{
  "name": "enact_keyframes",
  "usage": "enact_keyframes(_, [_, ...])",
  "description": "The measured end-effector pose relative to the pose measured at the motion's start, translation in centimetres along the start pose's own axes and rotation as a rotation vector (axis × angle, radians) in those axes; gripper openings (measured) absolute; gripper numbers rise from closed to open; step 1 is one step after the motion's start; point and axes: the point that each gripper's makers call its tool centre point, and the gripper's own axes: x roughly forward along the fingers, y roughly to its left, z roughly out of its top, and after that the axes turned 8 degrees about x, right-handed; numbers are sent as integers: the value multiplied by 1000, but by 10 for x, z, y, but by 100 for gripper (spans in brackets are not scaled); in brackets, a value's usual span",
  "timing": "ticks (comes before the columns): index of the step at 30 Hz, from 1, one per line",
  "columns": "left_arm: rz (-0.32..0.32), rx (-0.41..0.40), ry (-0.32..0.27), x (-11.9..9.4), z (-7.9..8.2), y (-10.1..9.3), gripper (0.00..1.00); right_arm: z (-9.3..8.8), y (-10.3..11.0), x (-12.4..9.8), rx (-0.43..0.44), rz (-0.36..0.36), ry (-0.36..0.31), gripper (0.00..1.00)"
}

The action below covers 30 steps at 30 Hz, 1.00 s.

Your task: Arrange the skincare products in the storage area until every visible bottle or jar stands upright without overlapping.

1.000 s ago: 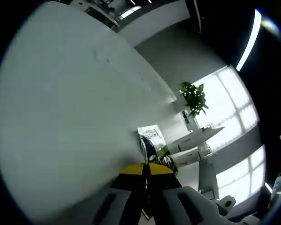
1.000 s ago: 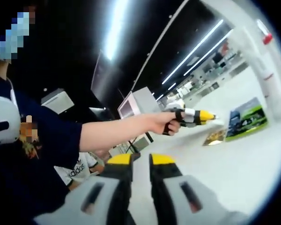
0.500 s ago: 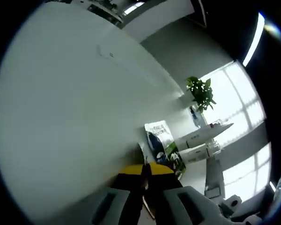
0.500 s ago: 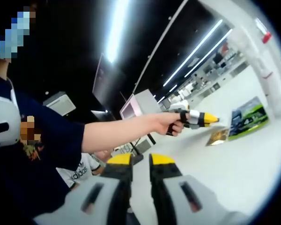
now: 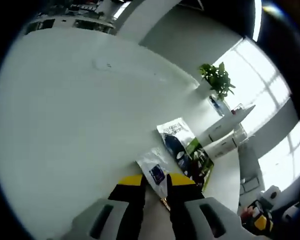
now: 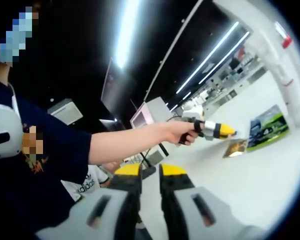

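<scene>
With my left gripper slightly parted and my right gripper barely apart, both empty, I risk nudging the leaflets blindly.

Potted plant, bright windows, green poster, ceiling light strips

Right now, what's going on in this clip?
A person holds a gripper in each hand near a white table. The left gripper has its jaws slightly apart, pointing at a small white packet lying flat beside a blue-and-green printed sheet. A potted plant stands further back. In the right gripper view, the right gripper holds nothing, and the person's arm reaches out with the left gripper over the table. I can't make out any bottles or jars.
</scene>
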Motion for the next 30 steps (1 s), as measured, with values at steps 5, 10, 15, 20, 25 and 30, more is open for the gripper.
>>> enact_keyframes(5, [30,65,10,-6,2,0,17,1,1,1,1,8,-1,13])
enact_keyframes(10, [43,75,-3,-13,7,4,17,2,6,3,-3,19,-4,13])
enact_keyframes(15, [94,151,-19,-22,10,9,16,1,7,3,-2,17,-4,13])
enact_keyframes(20, [61,219,-11,-18,9,-1,12,-2,7,3,-4,13,6,13])
enact_keyframes(25, [73,295,23,-10,4,2,3,-1,7,3,-5,7,3,13])
enact_keyframes(30, [70,302,33,-4,3,3,3,-2,8,4,-6,10,6,13])
